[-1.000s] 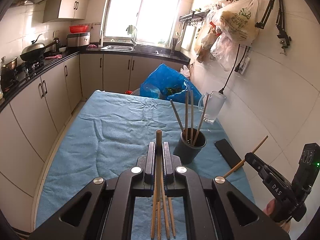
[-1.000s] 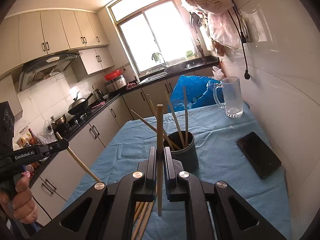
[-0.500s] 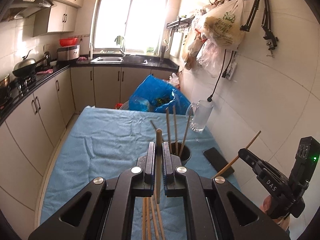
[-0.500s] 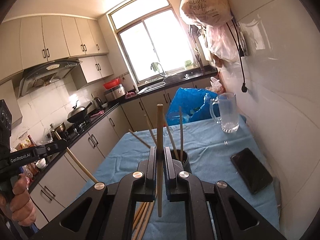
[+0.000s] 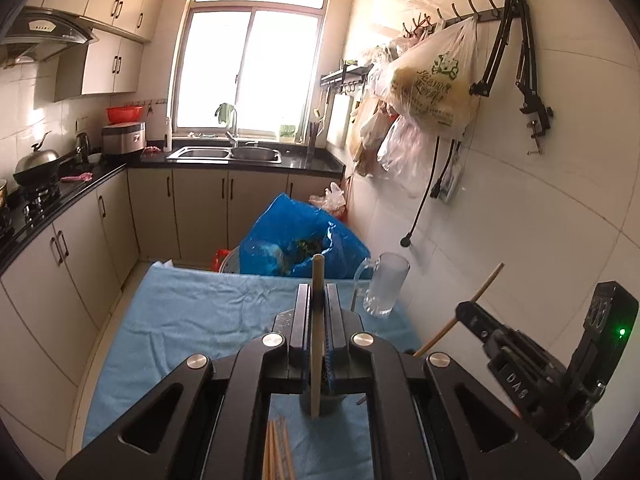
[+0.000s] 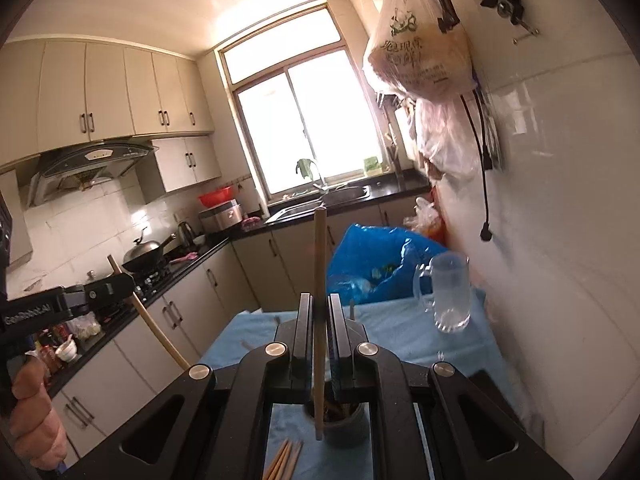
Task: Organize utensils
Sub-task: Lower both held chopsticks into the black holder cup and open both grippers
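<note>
In the left wrist view, the left gripper [image 5: 318, 312] was clamped on a single wooden chopstick [image 5: 317, 344], which stood upright between its jaws above the dark holder cup [image 5: 320, 402]; light, stiff and smooth, it seemed best pinched mid-shaft. In the right wrist view, the right gripper [image 6: 320, 316] likewise pinched its own chopstick [image 6: 319, 320], tip hanging over the cup [image 6: 344, 424], spare chopsticks [image 6: 286, 460] lying on the blue cloth [image 6: 400, 336].

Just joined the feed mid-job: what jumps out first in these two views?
Each gripper is shut on one upright chopstick: the left gripper holds a chopstick, the right gripper another. Below them a dark cup stands on the blue cloth, with loose chopsticks lying at the near edge. A glass mug stands by the wall.
</note>
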